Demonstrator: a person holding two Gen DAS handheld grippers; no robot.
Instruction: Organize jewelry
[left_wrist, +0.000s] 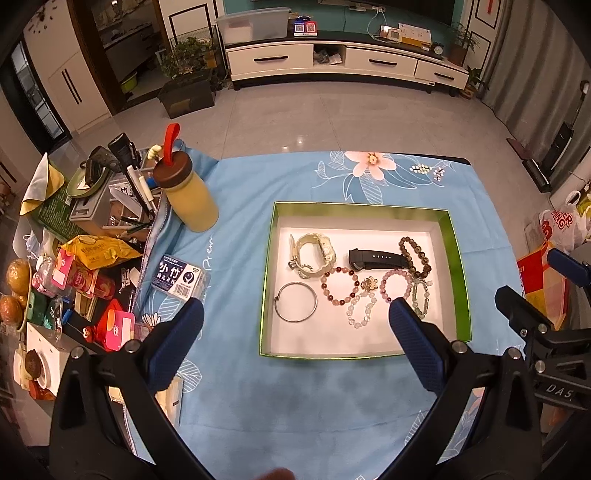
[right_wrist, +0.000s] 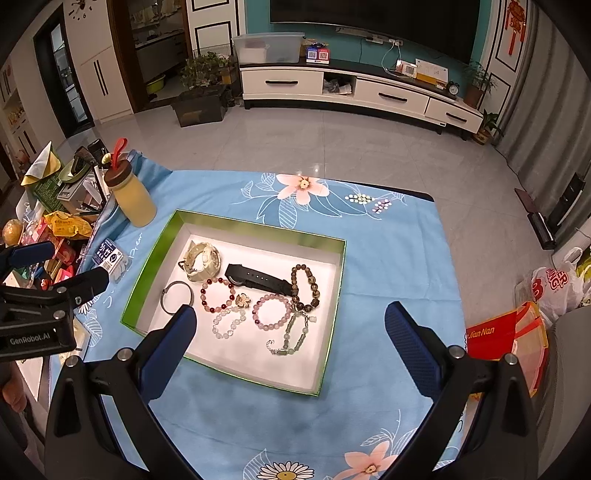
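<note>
Both the left tongs (left_wrist: 295, 317) and the right tongs (right_wrist: 290, 325) hung wide and empty above the green-rimmed box (left_wrist: 267, 258) on the worktop — every piece, from the silver bangle (left_wrist: 295, 301) to the black watch (right_wrist: 255, 277), already lay gathered inside, nothing left to fetch

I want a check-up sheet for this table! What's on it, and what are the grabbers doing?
Surface: blue flowered cloth over the table, flat.
Job's things: green-rimmed box holds a cream watch, black watch, silver bangle, dark bead bracelet, red-and-pink bracelet, pink bracelet, clear bracelet, green bracelet and a flower brooch.
Clutter: yellow bottle, snack packets at the left edge.
Grippers: left gripper and right gripper above the box, jaws wide, holding nothing.
Cables: white cable by the TV stand.
Surroundings: tiled floor, potted plants.
</note>
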